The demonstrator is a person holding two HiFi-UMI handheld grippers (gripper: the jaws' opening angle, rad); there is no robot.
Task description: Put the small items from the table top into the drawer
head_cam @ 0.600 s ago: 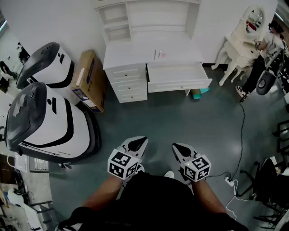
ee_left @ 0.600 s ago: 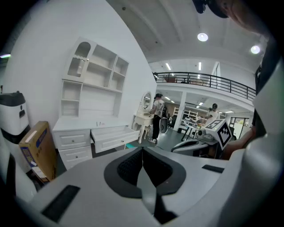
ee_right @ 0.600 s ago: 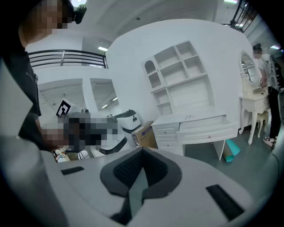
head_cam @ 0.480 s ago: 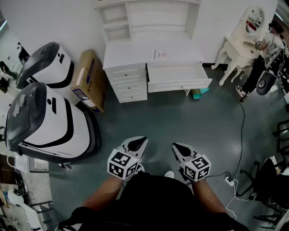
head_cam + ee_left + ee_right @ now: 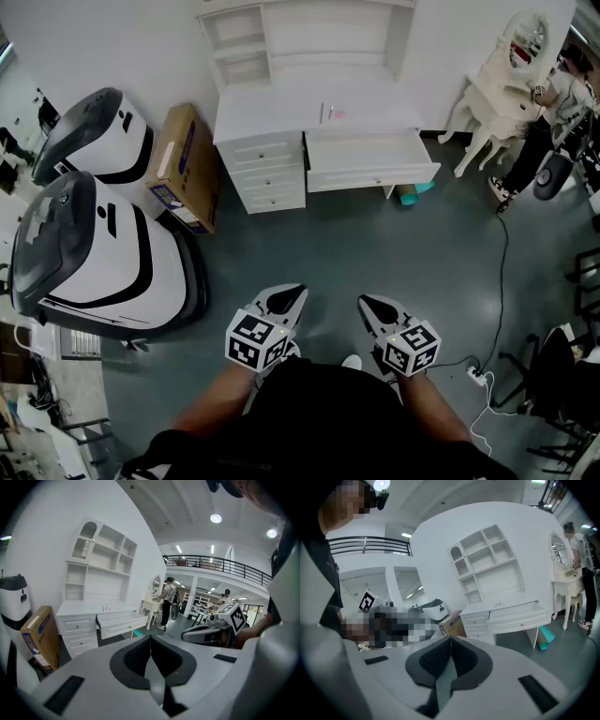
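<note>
The small stuff is a thin dark stick-shaped item [image 5: 328, 112] and a little pink item [image 5: 338, 114]. They lie just beside each other on the white worktop [image 5: 272, 114] of the desk with the shelf unit on top. Right below them the long white drawer [image 5: 370, 159] is pulled out.

The left gripper [image 5: 284, 301] has its black pads pressed together tip to tip and isn't pinching anything. Same for the right gripper [image 5: 372, 308]: closed up and empty. Both are held low, close to the person's body over the grey-green floor [image 5: 375, 253], pointing toward the desk but well apart from it.

A brown cardboard box [image 5: 186, 167] leans next to the desk's small drawers, with two big white-and-black machines [image 5: 94, 248] further left. A teal roll [image 5: 413, 192] lies under the open drawer.
</note>
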